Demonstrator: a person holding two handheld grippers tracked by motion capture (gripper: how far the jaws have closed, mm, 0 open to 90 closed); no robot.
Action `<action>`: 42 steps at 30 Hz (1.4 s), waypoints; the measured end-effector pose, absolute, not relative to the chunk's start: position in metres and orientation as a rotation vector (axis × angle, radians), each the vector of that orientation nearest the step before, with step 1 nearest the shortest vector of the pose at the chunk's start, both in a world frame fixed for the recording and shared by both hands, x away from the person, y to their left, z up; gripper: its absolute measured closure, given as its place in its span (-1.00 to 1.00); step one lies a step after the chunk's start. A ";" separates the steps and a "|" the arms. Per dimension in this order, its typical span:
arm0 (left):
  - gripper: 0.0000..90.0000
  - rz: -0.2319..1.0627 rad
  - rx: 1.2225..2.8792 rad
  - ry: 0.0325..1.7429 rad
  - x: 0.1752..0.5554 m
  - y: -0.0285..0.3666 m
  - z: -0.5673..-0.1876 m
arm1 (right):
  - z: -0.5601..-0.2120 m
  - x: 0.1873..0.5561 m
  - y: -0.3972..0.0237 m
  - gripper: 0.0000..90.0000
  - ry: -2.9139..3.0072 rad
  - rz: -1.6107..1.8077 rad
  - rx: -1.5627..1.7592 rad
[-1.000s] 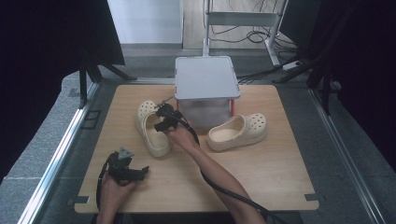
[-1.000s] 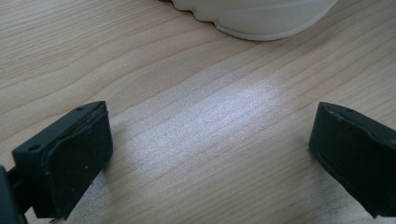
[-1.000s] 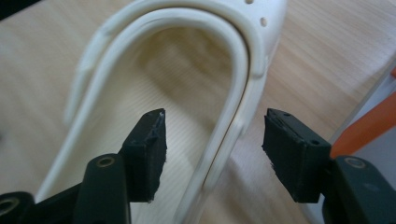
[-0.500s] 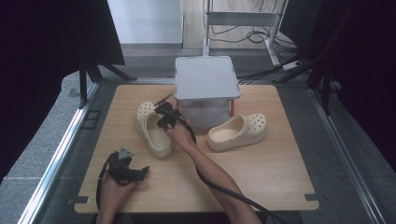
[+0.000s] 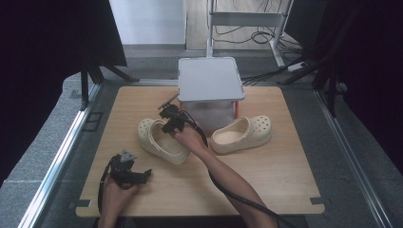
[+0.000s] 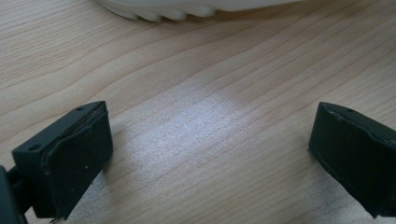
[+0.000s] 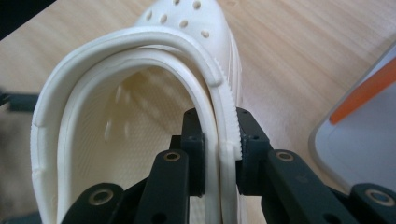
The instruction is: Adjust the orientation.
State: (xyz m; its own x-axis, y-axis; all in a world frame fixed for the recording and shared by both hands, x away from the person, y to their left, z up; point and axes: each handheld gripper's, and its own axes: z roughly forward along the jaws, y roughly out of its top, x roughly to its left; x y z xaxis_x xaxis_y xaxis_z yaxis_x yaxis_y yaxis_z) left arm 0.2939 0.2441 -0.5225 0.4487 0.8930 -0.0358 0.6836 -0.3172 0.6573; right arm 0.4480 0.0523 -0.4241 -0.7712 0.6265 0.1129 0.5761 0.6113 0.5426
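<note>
Two cream clogs lie on the wooden table (image 5: 266,175). My right gripper (image 5: 167,124) is shut on the heel-side wall of the left clog (image 5: 157,142). In the right gripper view the clog (image 7: 130,116) has its rim pinched between the pads of that gripper (image 7: 219,154), one inside the shoe and one outside. The other clog (image 5: 242,134) rests on its side to the right. Near the front left corner my left gripper (image 5: 145,174) sits low over the bare wood with its jaws wide open (image 6: 210,154) and nothing between them. The clog's sole (image 6: 196,7) shows just ahead of it.
A box with a grey lid (image 5: 209,78) stands at the back middle of the table, right behind both clogs; its lid and orange edge (image 7: 359,135) show at the right of the right gripper view. Bare wood lies at the front right.
My right hand has risen a little with the clog's heel wall in its grip. The left gripper has stayed where it was.
</note>
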 end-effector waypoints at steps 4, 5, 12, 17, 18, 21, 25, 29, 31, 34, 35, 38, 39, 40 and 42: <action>-1.00 0.451 2.100 1.312 0.294 0.244 -0.522 | -0.413 0.439 0.043 0.70 2.751 0.879 1.000; -1.00 0.451 2.101 1.312 0.294 0.244 -0.522 | -0.410 0.436 0.040 0.70 2.753 0.879 0.989; -1.00 0.449 2.100 1.313 0.294 0.244 -0.522 | -0.389 0.418 0.019 0.70 2.771 0.911 0.972; -1.00 0.451 2.099 1.314 0.294 0.244 -0.522 | -0.379 0.402 0.002 0.70 2.785 0.916 0.954; -1.00 0.451 2.099 1.314 0.294 0.244 -0.522 | -0.378 0.398 -0.002 0.70 2.788 0.921 0.952; -1.00 0.450 2.101 1.313 0.294 0.244 -0.522 | -0.375 0.386 -0.015 0.70 2.796 0.939 0.948; -1.00 0.446 2.099 1.313 0.294 0.244 -0.522 | -0.377 0.370 -0.033 0.70 2.807 0.962 0.956; -1.00 0.450 2.095 1.320 0.293 0.246 -0.522 | -0.384 0.353 -0.049 0.70 2.807 0.967 0.963; -1.00 0.452 2.095 1.325 0.292 0.249 -0.522 | -0.389 0.345 -0.055 0.70 2.801 0.964 0.965; -1.00 0.452 2.091 1.331 0.290 0.253 -0.522 | -0.401 0.335 -0.065 0.70 2.794 0.987 0.992; -1.00 0.453 2.087 1.334 0.290 0.254 -0.522 | -0.406 0.332 -0.069 0.70 2.793 1.006 1.008; -1.00 0.454 2.093 1.333 0.290 0.255 -0.522 | -0.423 0.323 -0.077 0.70 2.788 1.034 1.002; -1.00 0.455 2.092 1.333 0.290 0.255 -0.522 | -0.428 0.320 -0.079 0.70 2.791 1.030 1.000; -1.00 0.454 2.092 1.333 0.290 0.255 -0.522 | -0.434 0.317 -0.080 0.70 2.794 1.023 0.996; -1.00 0.455 2.093 1.333 0.290 0.255 -0.522 | -0.443 0.314 -0.083 0.70 2.789 1.016 1.003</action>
